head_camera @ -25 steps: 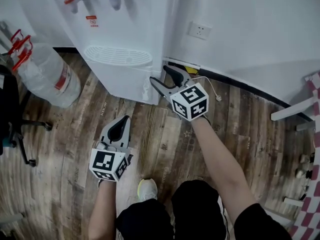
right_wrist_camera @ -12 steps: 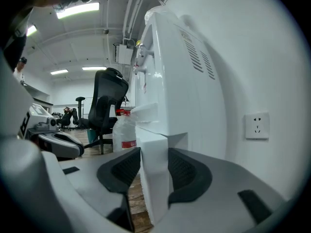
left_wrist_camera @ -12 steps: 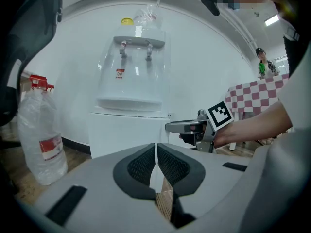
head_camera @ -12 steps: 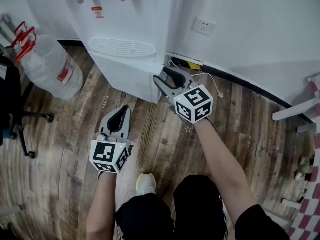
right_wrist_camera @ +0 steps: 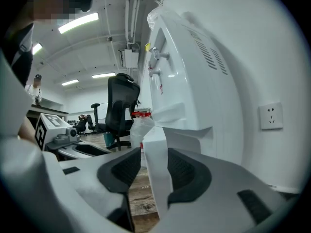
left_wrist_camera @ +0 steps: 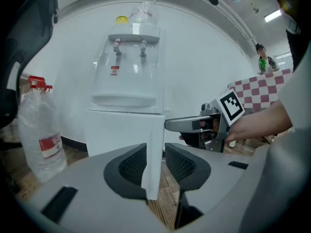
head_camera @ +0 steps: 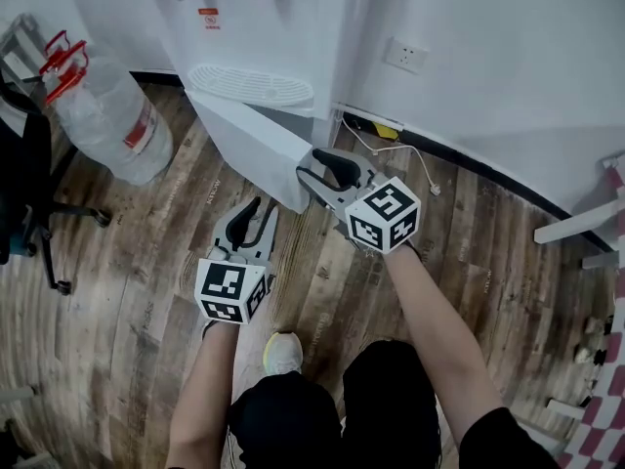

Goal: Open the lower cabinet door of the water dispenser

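Door: the lower cabinet door (head_camera: 256, 143) of the water dispenser (head_camera: 283, 27) stands swung part way out from the cabinet front. It is hinged on the side near the water bottle (head_camera: 112, 115), and its free edge sits out over the wooden floor (head_camera: 146, 291).

Change: a second ago the door lay flush with the front. Half a second ago it had cracked open, and now it is angled clearly outward.

Right gripper (head_camera: 308, 167): your jaws have just been closing. The door's free edge is between them and the pads pinch it, one on each face.

Left gripper (head_camera: 265, 208): the fingers were pressed together a second ago and have just been opening. They are now moderately spread and grip nothing. In the left gripper view the door's edge lines up with the gap, but the pads don't press on it. The head view puts this gripper low, just short of the door's lower corner.

Meaning: the door looks free of its catch and the swing is under way. It is likely only partly done.

Next, as judged: keep the pinch and follow the door's arc outward.

Risk: the edge is thin and smooth, so a straight pull could slip off it.
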Motion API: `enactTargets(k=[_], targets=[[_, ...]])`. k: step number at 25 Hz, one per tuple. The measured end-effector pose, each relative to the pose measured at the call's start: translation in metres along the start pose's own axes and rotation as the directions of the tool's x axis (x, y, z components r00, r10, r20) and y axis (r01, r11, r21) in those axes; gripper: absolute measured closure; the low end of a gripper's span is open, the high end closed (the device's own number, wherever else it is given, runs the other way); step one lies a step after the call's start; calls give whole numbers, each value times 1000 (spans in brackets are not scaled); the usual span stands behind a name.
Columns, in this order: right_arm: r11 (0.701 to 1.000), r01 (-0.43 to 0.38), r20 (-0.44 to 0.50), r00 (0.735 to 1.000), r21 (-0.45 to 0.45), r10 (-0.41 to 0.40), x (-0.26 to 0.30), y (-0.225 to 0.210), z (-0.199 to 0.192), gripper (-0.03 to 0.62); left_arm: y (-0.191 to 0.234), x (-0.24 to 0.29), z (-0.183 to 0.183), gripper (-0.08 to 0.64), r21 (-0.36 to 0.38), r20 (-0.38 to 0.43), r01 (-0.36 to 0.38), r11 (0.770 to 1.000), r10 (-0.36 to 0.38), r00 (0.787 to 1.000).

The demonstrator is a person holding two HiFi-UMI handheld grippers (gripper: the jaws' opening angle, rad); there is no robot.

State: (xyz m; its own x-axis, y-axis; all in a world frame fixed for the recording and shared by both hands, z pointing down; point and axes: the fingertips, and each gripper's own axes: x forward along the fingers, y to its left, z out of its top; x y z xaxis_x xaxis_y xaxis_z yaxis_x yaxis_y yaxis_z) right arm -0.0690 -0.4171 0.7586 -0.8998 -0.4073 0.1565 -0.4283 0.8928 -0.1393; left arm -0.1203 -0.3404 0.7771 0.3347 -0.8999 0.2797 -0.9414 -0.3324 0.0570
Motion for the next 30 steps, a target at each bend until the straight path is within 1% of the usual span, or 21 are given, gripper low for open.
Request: enactTargets(k=[3,5,6,7,8,9,10,12,13,16,21,25,30], targets=[[998,-61,8,998,22,60,-2,18,1,417,-3,0,-2,403,11,-5,-5,1000,5,1000],[996,-82,5,997,19,82,0,28,1,428,-3,0,-5,376,17,-10,-12,1000,12,1000],[997,-77,7,997,12,77,-1,30,3,428,-3,0,-6,365,18,-11,-16,1000,16,1000],[998,-63,15,998,5,63,-3,30,5,440,-3,-1,-7,360,16,-12,-19,1000,19,1000],[999,-44,25,999,0,44,-6,27,8,467,-3,-2,-8,360,12,-12,-21,1000,21,1000],[1000,-26,31,999,-4,26,-9,23,10,468,-3,-3,-9,359,7,-11,-22,1000,22,1000],[1000,-14,27,1000,-12,14,-10,18,10,466,-3,-5,-10,360,4,-11,-24,1000,24,1000],[999,-19,-8,1000,-42,18,-6,16,8,396,-1,-8,-13,359,0,-14,-31,1000,31,999],[998,-31,-26,999,-57,29,-3,17,6,386,-1,-9,-14,359,-1,-18,-33,999,33,999],[995,-57,-48,997,-79,54,3,23,5,382,-1,-11,-16,354,4,-25,-35,999,35,999],[994,-90,-34,996,-57,88,3,39,3,382,4,-11,-12,325,12,-18,-56,998,57,998],[987,-153,-41,988,-58,151,10,64,1,382,8,-11,-13,301,31,-18,-82,996,83,996],[970,-239,-46,970,-45,237,21,95,3,382,21,-16,-21,299,46,-36,-146,988,148,988]])
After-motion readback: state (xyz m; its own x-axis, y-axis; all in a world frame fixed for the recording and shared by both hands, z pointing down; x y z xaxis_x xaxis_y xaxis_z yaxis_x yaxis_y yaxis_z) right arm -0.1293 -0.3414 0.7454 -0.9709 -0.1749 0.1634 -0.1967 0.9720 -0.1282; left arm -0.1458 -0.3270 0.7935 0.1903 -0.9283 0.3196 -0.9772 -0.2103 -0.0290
